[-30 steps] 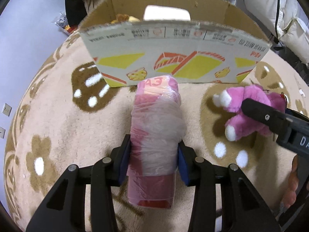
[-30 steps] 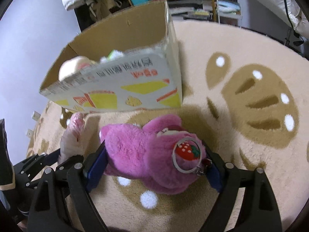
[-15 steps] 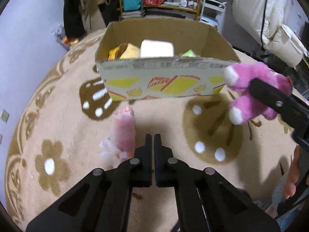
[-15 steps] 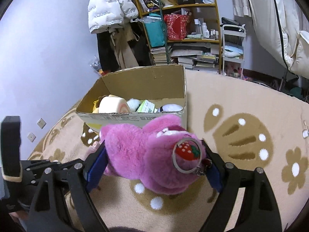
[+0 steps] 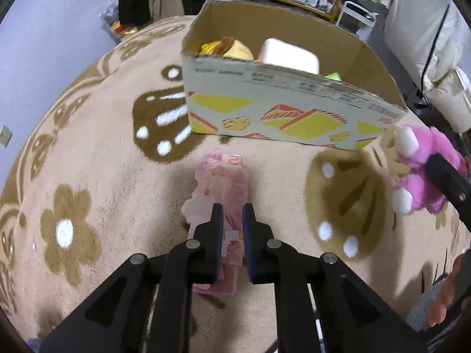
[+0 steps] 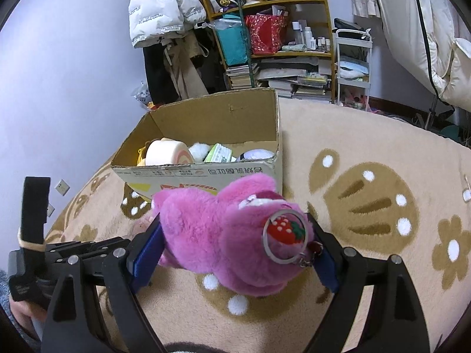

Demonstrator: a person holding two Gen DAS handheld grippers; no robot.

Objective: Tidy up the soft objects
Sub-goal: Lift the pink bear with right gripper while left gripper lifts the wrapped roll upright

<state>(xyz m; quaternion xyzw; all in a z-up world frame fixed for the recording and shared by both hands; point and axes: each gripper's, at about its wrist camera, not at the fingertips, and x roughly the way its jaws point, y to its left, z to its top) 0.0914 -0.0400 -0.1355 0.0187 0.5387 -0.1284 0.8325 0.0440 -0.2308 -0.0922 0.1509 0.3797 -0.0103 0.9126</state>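
Note:
My right gripper [image 6: 232,253] is shut on a pink plush bear [image 6: 223,235] with a strawberry keyring and holds it above the rug, in front of the cardboard box [image 6: 206,173]. The bear also shows in the left wrist view [image 5: 424,173]. My left gripper [image 5: 232,214] has its jaws nearly together with a narrow gap, above a pink plastic-wrapped pack [image 5: 220,176] that lies on the rug before the box [image 5: 265,111]. Whether the fingers touch the pack is unclear. The box holds several soft items, among them a white roll [image 6: 164,153].
A beige rug with brown flower and paw patterns [image 5: 88,161] covers the floor. A cluttered shelf [image 6: 279,44], hanging coats [image 6: 164,8] and a white cart [image 6: 353,58] stand behind the box. A wall runs along the left.
My left gripper let go of the pink pack and shut, then came back over it with the jaws slightly apart. My right gripper lifted the pink bear from the rug.

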